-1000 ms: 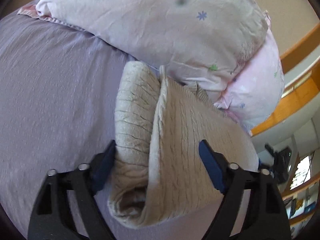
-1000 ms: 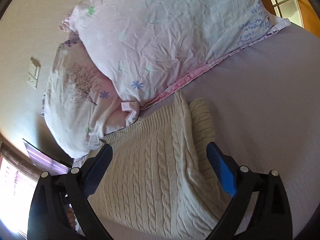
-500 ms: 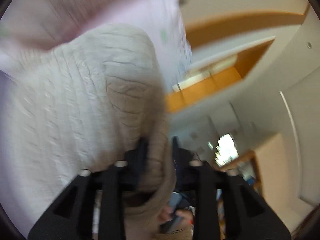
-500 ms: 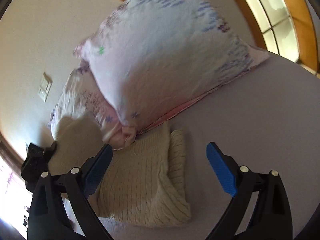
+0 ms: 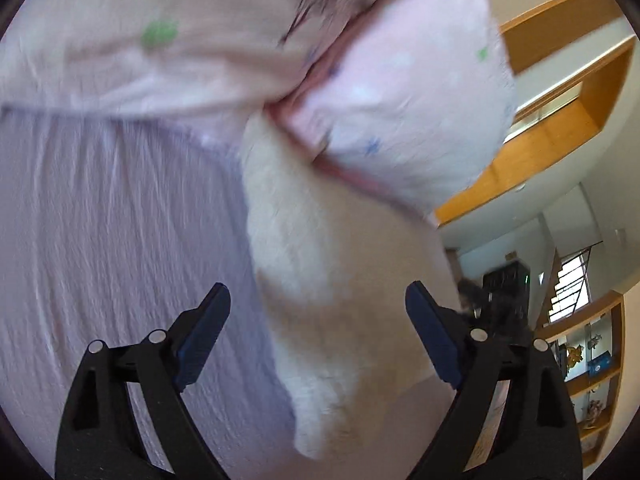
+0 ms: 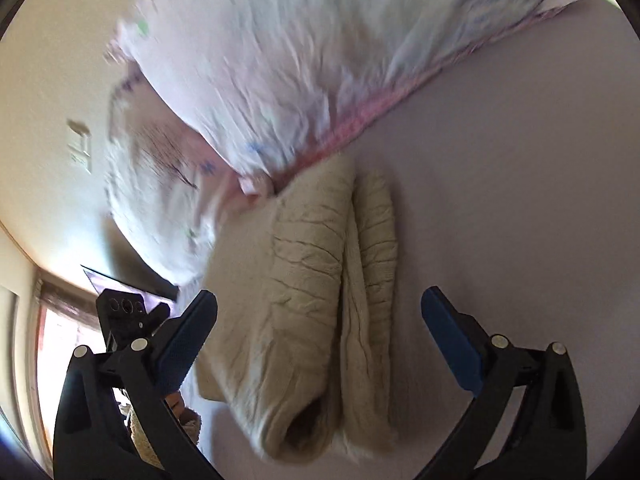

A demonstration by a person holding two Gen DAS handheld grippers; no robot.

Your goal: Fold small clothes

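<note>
Cream knit sweater (image 6: pixel 316 300) folded on bedsheet (image 6: pixel 500 152)

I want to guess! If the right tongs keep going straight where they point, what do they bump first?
Most likely the folded cream sweater, lying right ahead between the open right tongs. Depth is unclear.

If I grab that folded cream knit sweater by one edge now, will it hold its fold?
Probably not. The sweater looks soft and thick, its layers only lying loose, so it would likely sag open. Its ribbed knit should grip the right tongs well; both tongs stand open.
</note>
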